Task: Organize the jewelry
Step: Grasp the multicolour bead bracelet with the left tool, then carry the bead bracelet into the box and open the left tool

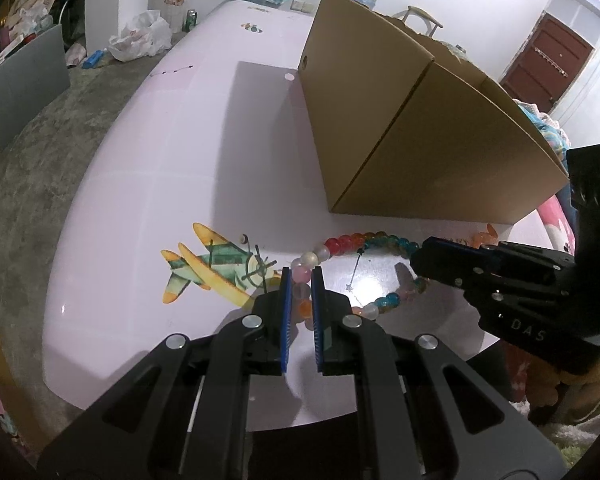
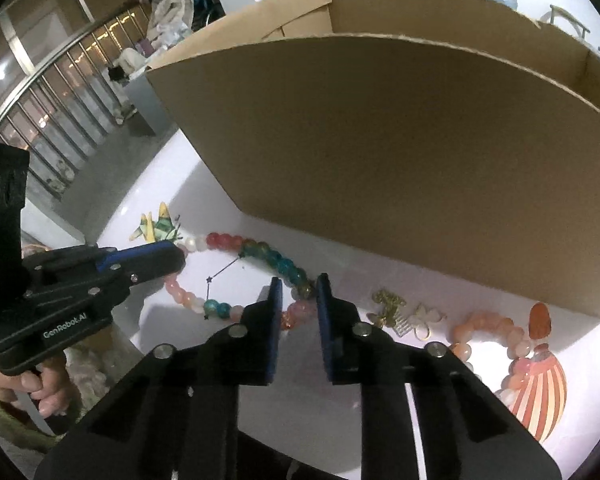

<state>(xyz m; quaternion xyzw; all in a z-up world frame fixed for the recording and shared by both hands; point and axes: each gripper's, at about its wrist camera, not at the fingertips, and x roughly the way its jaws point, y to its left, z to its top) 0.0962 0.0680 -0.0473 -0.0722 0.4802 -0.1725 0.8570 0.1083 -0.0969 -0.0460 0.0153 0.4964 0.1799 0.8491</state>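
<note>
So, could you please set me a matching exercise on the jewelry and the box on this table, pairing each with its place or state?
Things:
1. multicoloured bracelet
2. peach bracelet
3. gold trinkets
4. cardboard box

Places or states:
A. between the two bracelets
B. open-topped, standing behind the jewelry
C. pinched by the left claw and the right claw
D. lying free by the striped balloon print

Pairs: 1-C, 2-D, 3-A, 4-B

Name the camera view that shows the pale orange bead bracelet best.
The right wrist view: the pale orange bead bracelet lies mostly in sight there. The left wrist view shows only an orange sliver of it behind the right gripper.
</note>
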